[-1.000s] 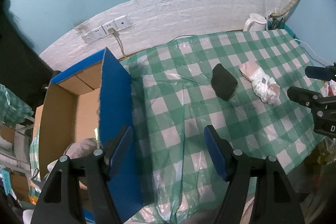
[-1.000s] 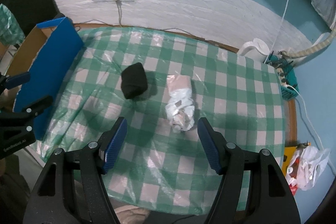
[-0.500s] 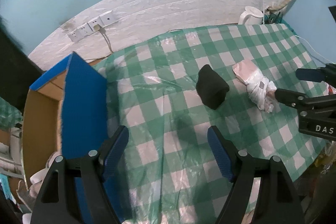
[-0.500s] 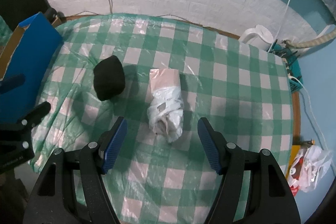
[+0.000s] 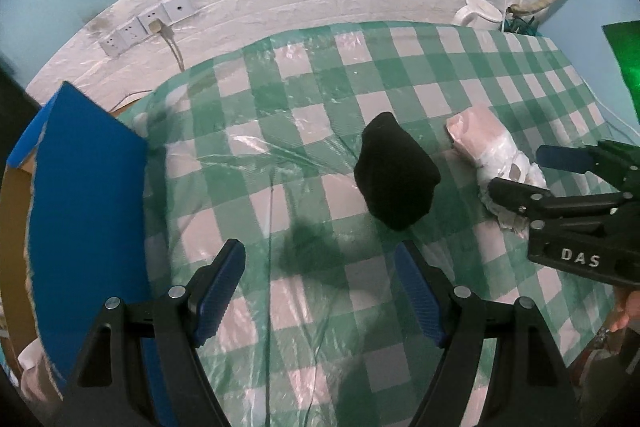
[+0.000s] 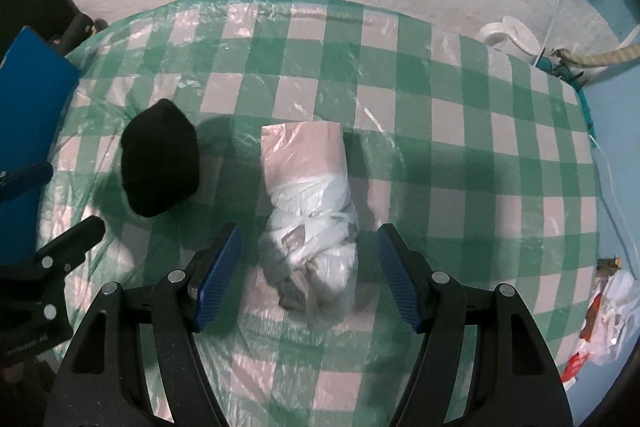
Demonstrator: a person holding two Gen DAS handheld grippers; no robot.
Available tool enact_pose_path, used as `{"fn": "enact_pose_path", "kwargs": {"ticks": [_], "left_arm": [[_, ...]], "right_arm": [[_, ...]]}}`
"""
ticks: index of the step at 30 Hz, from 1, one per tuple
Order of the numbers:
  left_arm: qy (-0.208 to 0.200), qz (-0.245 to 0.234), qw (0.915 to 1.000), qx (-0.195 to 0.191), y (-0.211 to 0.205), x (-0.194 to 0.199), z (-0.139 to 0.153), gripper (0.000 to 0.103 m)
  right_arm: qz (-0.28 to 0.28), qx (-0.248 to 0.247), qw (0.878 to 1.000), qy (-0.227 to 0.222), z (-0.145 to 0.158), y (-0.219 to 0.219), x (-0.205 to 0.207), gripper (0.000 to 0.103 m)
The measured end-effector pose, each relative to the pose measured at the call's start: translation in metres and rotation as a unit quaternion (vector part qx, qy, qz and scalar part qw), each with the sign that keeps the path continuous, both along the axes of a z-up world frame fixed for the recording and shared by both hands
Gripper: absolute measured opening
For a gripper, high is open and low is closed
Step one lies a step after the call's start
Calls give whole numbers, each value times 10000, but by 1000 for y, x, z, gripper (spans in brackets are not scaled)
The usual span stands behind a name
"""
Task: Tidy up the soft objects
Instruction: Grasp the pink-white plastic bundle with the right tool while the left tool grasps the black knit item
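Grippers both lower than a second ago: right gripper (image 6: 308,275) wide astride white bagged bundle (image 6: 308,211), unpinched; left gripper (image 5: 320,291) just widened, empty, nearing black soft lump (image 5: 394,173). Grasps imminent.

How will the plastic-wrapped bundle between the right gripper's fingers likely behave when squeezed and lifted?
The plastic-wrapped bundle looks crumpled and lumpy, so it will probably squash rather than resist. Its glossy film may let the right gripper slip. It lies flat on the checked tablecloth, so rolling seems unlikely.
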State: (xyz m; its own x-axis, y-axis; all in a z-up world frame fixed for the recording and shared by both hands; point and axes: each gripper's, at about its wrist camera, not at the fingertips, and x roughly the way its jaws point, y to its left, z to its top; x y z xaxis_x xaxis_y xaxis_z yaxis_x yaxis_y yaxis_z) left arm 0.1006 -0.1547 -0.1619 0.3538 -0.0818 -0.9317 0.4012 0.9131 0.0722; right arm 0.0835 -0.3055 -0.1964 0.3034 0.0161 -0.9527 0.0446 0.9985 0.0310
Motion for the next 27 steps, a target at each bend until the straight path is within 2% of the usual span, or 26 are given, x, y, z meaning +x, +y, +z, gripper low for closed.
{"fn": "enact_pose_path", "kwargs": {"ticks": [9, 10, 11, 16, 27], "left_arm": [[114, -83, 9999, 2, -10, 10, -11, 79], [115, -103, 9999, 8, -12, 11, -11, 79], [114, -114, 9999, 14, -13, 12, -11, 79], [160, -163, 9997, -32, -20, 16, -13, 80], [218, -421, 9988, -130, -42, 11, -9, 81]], "right_arm": [[-85, 6, 9998, 156, -21, -4, 9, 69], [-106, 28, 9998, 155, -21, -5, 9, 64], [-122, 61, 9998, 167, -23, -6, 10, 53], [-274, 204, 9994, 101, -21, -15, 10, 50], [-675, 426, 9968, -32, -17, -39, 8, 49]]}}
